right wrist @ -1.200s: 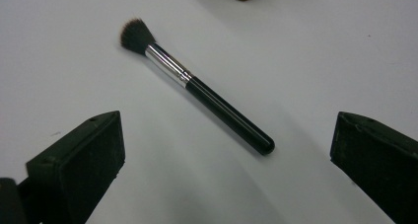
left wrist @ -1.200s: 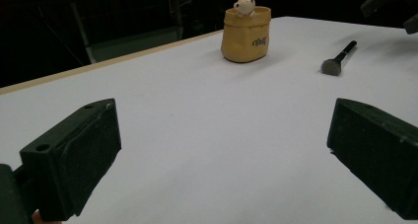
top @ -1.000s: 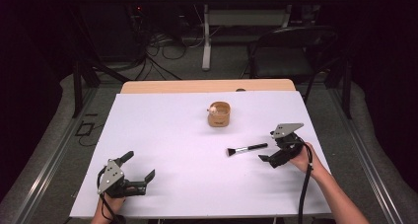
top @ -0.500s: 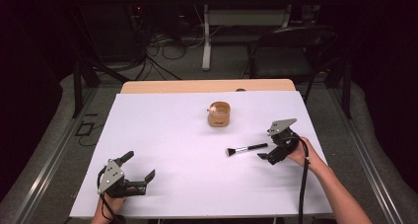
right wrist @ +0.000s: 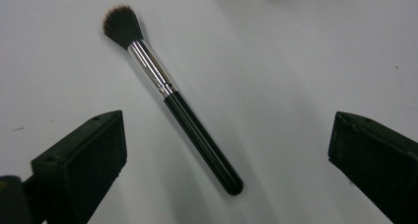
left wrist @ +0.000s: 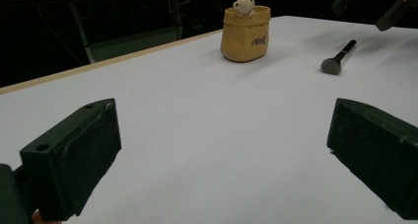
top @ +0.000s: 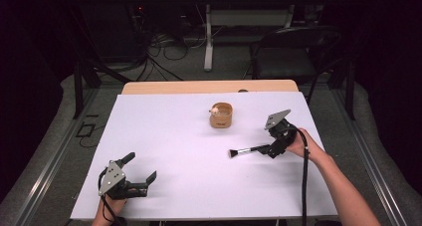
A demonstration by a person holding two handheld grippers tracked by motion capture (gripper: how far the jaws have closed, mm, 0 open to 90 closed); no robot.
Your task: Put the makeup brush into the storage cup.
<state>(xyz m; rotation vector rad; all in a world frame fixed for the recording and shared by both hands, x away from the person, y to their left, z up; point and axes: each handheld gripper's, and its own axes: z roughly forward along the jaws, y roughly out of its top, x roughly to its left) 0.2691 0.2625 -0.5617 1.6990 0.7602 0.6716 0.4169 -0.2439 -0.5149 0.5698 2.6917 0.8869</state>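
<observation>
Makeup brush (right wrist: 170,103) flat on the white table (top: 174,136), its handle end between the right gripper's (top: 274,149) spread jaws, untouched.

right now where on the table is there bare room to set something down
Most of the white table is bare: the whole stretch between the left gripper and the yellow pouch, plus the near middle edge. The one busy patch is around the makeup brush, where the right gripper hovers open.
</observation>
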